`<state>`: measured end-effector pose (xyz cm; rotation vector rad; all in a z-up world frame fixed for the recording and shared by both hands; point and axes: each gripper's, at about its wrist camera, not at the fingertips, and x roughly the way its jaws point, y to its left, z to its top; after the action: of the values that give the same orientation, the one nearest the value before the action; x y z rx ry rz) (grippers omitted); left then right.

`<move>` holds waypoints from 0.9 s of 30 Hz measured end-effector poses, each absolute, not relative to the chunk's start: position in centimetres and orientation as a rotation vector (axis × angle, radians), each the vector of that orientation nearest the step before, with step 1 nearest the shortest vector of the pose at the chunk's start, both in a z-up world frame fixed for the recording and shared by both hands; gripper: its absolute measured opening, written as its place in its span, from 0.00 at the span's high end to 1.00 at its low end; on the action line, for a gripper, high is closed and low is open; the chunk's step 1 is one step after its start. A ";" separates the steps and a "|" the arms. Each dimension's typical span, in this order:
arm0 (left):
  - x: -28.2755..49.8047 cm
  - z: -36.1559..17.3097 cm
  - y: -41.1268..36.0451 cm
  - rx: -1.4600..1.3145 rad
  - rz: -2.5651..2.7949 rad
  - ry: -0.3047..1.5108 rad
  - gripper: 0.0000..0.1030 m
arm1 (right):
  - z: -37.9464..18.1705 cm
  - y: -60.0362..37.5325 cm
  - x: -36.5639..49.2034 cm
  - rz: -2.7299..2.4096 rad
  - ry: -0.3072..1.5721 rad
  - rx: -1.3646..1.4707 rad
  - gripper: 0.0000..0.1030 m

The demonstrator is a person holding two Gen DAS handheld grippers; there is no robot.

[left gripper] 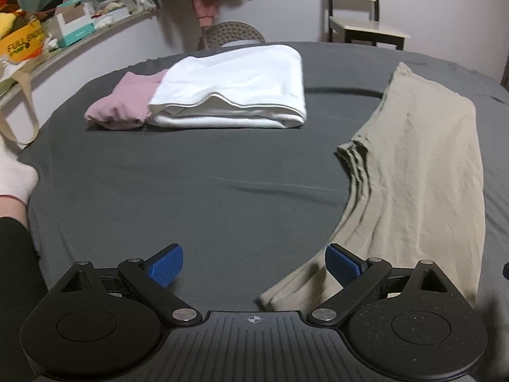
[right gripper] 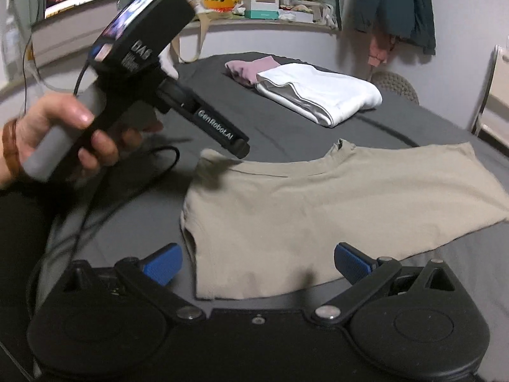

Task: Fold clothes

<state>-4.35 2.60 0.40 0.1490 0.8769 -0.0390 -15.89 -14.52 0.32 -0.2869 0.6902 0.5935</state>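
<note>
A beige garment (left gripper: 420,172) lies partly folded on the dark grey sheet (left gripper: 191,197), running along the right side; in the right wrist view the beige garment (right gripper: 318,210) spreads flat just ahead. My left gripper (left gripper: 254,265) is open, its right finger over the garment's near corner. My right gripper (right gripper: 257,262) is open above the garment's near edge, holding nothing. A folded white garment (left gripper: 235,92) and a folded pink garment (left gripper: 124,102) lie stacked side by side farther back. The left gripper's body (right gripper: 152,73) shows in the right wrist view, held by a hand (right gripper: 60,127).
A shelf (left gripper: 79,35) with boxes and a yellow bag runs along the left wall. A chair (left gripper: 359,12) stands behind the bed, beside a round woven stool (left gripper: 233,33). Clothes hang on the back wall. A socked foot (left gripper: 16,175) rests at the left edge.
</note>
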 end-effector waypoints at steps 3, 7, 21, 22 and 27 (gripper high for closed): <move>-4.2 0.2 2.6 0.118 -0.073 0.900 0.06 | 0.1 -14.3 -16.5 0.593 0.671 -0.335 0.00; -4.4 0.1 3.4 0.047 -0.091 0.902 0.06 | -0.2 -13.5 -17.5 0.604 0.654 -0.415 0.00; -6.0 1.0 5.2 -0.022 -0.076 0.777 0.06 | -1.2 -13.0 -18.9 0.509 0.532 -0.479 0.00; -5.9 0.9 5.3 -0.032 -0.078 0.784 0.06 | -1.3 -13.2 -18.9 0.497 0.515 -0.478 0.00; -6.0 0.7 5.5 -0.037 -0.067 0.786 0.06 | -1.4 -13.4 -18.4 0.476 0.534 -0.497 0.00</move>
<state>-5.97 5.54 0.69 -0.0370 0.7856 -0.0667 -18.43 -13.45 -1.45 -0.4967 0.5336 0.4762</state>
